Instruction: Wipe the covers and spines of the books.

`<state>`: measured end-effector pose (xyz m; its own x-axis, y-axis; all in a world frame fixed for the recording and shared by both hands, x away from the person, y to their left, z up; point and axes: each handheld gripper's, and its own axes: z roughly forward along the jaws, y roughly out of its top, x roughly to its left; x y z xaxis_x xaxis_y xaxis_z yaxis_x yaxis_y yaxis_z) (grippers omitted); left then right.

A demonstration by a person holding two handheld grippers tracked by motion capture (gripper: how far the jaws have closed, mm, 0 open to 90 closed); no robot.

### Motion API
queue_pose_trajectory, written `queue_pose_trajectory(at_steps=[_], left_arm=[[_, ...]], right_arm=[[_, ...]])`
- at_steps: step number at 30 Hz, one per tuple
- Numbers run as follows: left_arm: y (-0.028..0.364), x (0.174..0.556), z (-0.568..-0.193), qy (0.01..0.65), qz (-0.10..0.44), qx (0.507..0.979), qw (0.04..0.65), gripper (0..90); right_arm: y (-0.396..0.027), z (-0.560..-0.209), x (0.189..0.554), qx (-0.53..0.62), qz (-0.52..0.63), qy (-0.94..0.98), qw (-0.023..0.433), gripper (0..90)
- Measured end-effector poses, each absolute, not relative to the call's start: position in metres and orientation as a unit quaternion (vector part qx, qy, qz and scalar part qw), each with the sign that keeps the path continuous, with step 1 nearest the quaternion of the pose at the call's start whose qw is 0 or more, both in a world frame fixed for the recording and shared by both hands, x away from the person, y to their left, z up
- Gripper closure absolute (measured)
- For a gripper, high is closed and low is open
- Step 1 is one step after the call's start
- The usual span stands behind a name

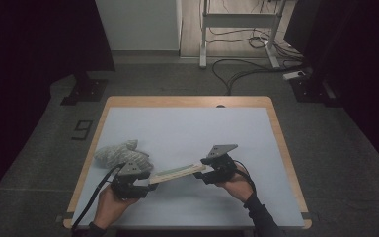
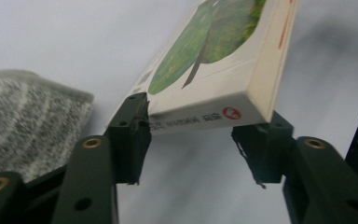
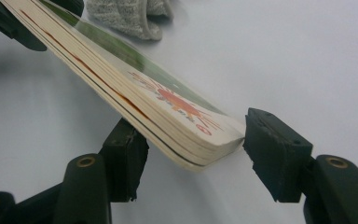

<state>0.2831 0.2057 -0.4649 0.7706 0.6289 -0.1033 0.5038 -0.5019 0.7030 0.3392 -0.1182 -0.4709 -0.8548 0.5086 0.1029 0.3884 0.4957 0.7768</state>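
Observation:
A thin book (image 1: 175, 174) with a green cover spans the gap between my two grippers near the table's front. In the left gripper view its spine end (image 2: 214, 60) sits at the tips of my left gripper (image 2: 196, 140). The left pad meets one corner and the other pad stands just below the opposite corner, with no squeeze showing. My right gripper (image 3: 191, 154) straddles the book's other end (image 3: 135, 88). Its right pad touches the corner and its left pad stands apart beneath the book. From above, the left gripper (image 1: 147, 183) and right gripper (image 1: 201, 173) face each other.
A crumpled grey knitted cloth (image 1: 116, 152) lies on the pale blue mat (image 1: 187, 128) just behind the left gripper, and it appears close by in the left gripper view (image 2: 23, 121). The wooden table edge (image 1: 281, 138) frames the mat. Cables and a desk frame lie on the floor beyond.

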Motion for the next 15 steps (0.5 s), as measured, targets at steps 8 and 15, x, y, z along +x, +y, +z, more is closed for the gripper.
queue_pose_trajectory(at_steps=[8, 15], left_arm=[[0.203, 0.274, -0.476, 0.337, 0.081, 0.863, 0.369, 37.2], [0.201, 0.265, -0.482, 0.337, 0.072, 0.862, 0.373, 33.9]], right_arm=[[-0.123, -0.481, 0.33, 0.267, 0.424, 0.863, 0.063, 35.2], [-0.125, -0.489, 0.322, 0.27, 0.418, 0.865, 0.063, 33.8]])
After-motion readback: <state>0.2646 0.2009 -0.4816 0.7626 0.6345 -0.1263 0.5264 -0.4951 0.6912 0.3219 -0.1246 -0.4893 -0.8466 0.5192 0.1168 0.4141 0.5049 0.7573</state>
